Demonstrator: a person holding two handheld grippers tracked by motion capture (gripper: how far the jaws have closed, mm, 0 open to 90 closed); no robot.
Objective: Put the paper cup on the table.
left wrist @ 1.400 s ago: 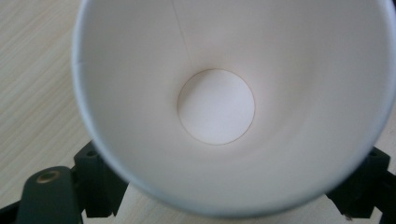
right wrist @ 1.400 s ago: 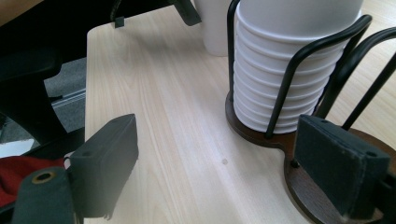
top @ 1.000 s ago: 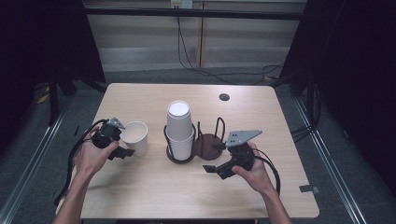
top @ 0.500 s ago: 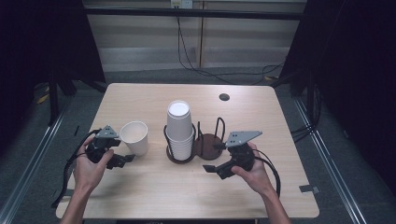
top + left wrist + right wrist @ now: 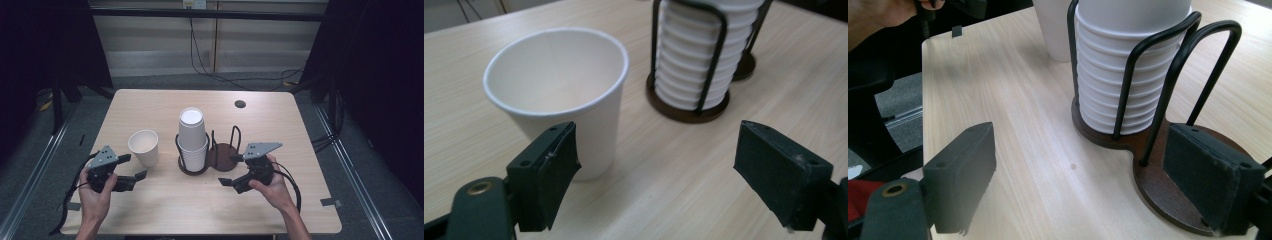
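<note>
In the high view, a single white paper cup (image 5: 143, 146) stands upright on the pale wooden counter (image 5: 165, 200), just left of a tall stack of white paper cups (image 5: 192, 139) seated in the left ring of a dark wire two-ring cup holder (image 5: 220, 155). The holder's right ring is empty. The left gripper (image 5: 131, 175) lies near the counter's front left, apart from the single cup, holding nothing. The right gripper (image 5: 231, 170) rests just in front of the holder's empty side, also empty.

In the left gripper view, the jaws have just been closing a little yet stand well apart, with only bare counter between them; the single cup (image 5: 558, 95) sits beyond the left jaw, untouched.

In the right gripper view, the jaws gape wide around nothing, aimed at the holder's brown base (image 5: 1168, 185) beside the stack (image 5: 1128, 70).

One cup looks already separated and set down; the empty ring suggests more work remains.
</note>
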